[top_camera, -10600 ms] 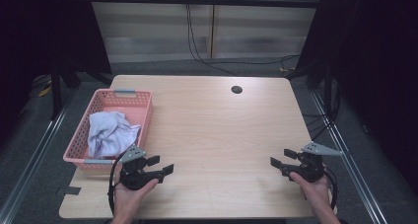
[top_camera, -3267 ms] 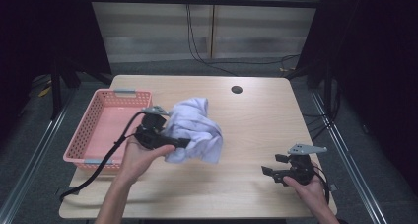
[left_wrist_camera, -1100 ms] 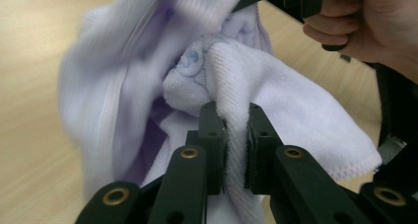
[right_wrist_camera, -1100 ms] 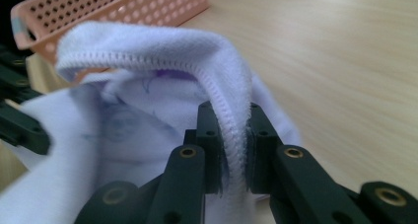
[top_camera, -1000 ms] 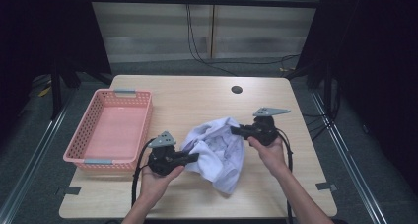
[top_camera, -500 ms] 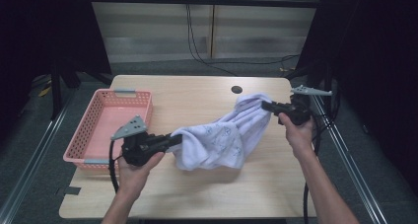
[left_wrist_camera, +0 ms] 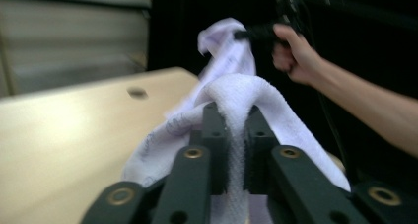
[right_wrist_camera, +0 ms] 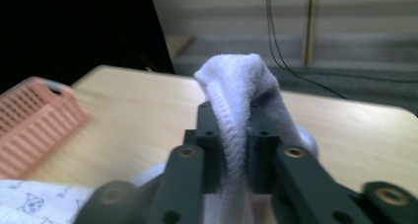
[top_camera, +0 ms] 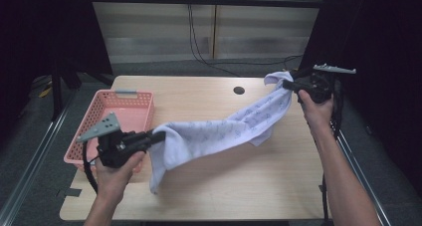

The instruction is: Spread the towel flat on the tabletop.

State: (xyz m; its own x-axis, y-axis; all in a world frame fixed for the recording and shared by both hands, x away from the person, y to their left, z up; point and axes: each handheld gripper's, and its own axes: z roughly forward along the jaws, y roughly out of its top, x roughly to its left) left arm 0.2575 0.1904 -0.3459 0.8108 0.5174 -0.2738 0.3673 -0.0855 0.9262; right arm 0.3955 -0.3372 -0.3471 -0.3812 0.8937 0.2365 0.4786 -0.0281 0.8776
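Observation:
A white towel (top_camera: 224,134) with a small grey print hangs stretched above the table between both grippers. My left gripper (top_camera: 155,138), at the front left beside the basket, is shut on one end of the towel (left_wrist_camera: 235,135). My right gripper (top_camera: 288,85), raised at the far right edge, is shut on the other end of the towel (right_wrist_camera: 236,115). The towel sags in the middle, and a loose flap drops toward the tabletop below the left gripper. The right hand and its gripper (left_wrist_camera: 256,34) appear far off in the left gripper view.
An empty pink plastic basket (top_camera: 99,131) sits at the table's left edge, also in the right gripper view (right_wrist_camera: 29,120). A round dark hole (top_camera: 239,90) marks the wooden tabletop (top_camera: 239,186) near the far edge. Cables hang behind the table.
The towel left the basket earlier. Over the last second both grippers moved apart, the right one up and to the far right, and the bunched towel was drawn out into a long band.

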